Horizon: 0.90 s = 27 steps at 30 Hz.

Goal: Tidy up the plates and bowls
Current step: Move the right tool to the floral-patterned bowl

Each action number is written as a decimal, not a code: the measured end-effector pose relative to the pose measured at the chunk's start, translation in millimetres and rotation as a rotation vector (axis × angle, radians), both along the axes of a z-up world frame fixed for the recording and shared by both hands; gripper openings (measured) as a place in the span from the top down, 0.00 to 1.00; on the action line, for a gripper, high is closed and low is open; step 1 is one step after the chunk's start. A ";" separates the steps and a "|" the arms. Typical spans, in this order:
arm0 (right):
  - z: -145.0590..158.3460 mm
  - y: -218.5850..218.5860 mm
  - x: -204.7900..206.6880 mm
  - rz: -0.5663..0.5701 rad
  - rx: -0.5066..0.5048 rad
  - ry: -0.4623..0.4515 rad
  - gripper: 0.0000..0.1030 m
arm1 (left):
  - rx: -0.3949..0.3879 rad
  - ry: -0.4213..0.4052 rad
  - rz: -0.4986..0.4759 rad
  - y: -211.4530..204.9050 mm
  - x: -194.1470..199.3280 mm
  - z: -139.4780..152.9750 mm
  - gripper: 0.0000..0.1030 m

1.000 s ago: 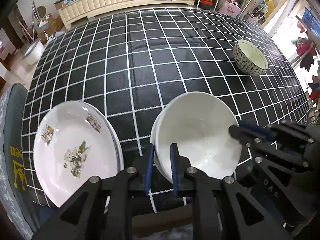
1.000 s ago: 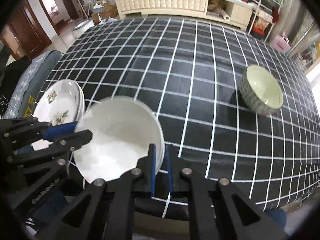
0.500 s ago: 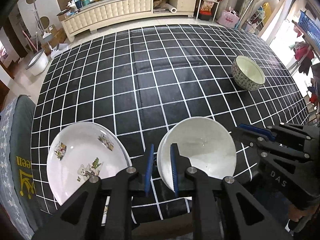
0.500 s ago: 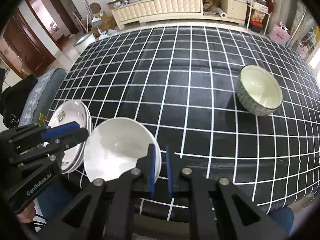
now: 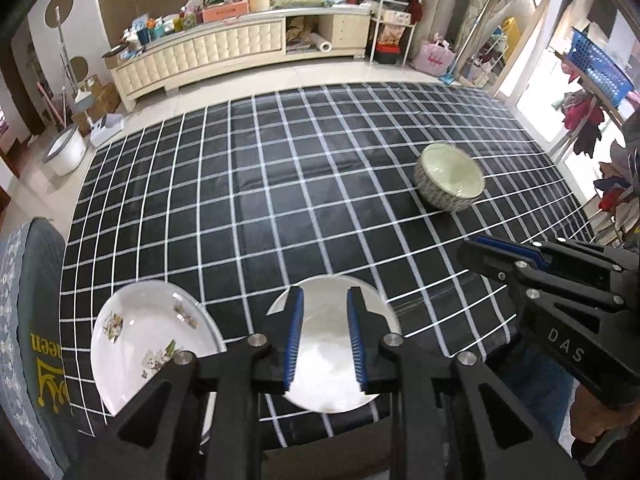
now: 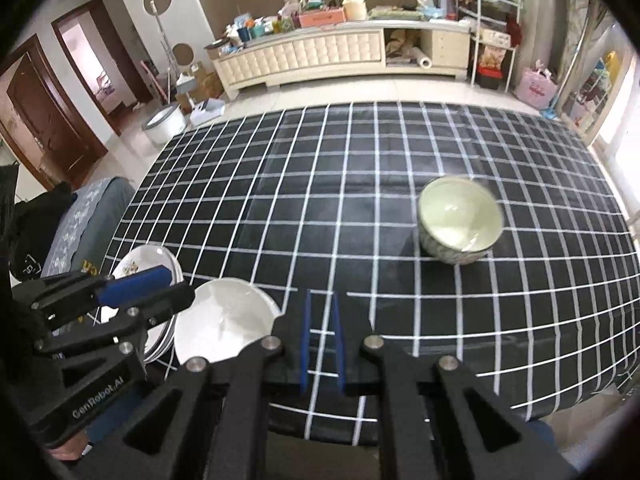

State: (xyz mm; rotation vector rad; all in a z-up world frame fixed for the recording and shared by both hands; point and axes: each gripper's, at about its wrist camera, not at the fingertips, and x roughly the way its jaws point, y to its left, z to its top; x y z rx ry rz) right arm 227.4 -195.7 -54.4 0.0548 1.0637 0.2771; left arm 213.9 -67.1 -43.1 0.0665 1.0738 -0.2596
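A plain white bowl [image 5: 332, 344] sits on the black checked table [image 5: 280, 200] near its front edge, just right of a stack of picture plates [image 5: 148, 344]. My left gripper [image 5: 325, 294] hovers above the bowl. Its jaws are opening, and the bowl shows between them from below, untouched. My right gripper [image 6: 321, 300] is shut with nothing in it, up and to the right of the white bowl [image 6: 224, 320]. A patterned bowl [image 6: 460, 220] stands alone at the far right, also seen from the left wrist as the patterned bowl [image 5: 448, 176].
A grey cushioned seat [image 5: 36, 320] adjoins the table's left edge. The table's front edge runs just under both grippers. A long cream cabinet [image 6: 340, 56] stands across the floor behind the table.
Both grippers have lifted and pulled back from the white bowl's rim, which each had been pinching. The bowl now rests beside the plates. The left jaws have widened.
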 end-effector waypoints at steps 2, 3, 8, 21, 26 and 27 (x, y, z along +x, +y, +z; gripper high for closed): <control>5.6 -8.0 0.8 -0.012 -0.010 -0.019 0.75 | -0.006 -0.017 -0.010 -8.8 -0.3 6.1 0.80; 7.5 -11.6 1.4 -0.017 -0.012 -0.026 0.62 | -0.009 -0.025 -0.014 -14.3 0.2 9.7 0.80; 15.6 -34.7 4.0 -0.042 -0.013 -0.062 0.54 | -0.023 -0.049 -0.029 -35.0 6.5 20.8 0.73; 15.9 -93.5 34.0 -0.101 -0.017 -0.057 0.53 | -0.010 -0.088 -0.108 -99.8 41.0 34.9 0.63; 6.1 -113.0 51.1 -0.124 -0.017 -0.038 0.53 | -0.005 -0.075 -0.122 -124.4 59.2 27.7 0.63; 3.6 -116.3 53.3 -0.128 -0.014 -0.033 0.53 | 0.000 -0.066 -0.126 -130.1 64.6 24.2 0.63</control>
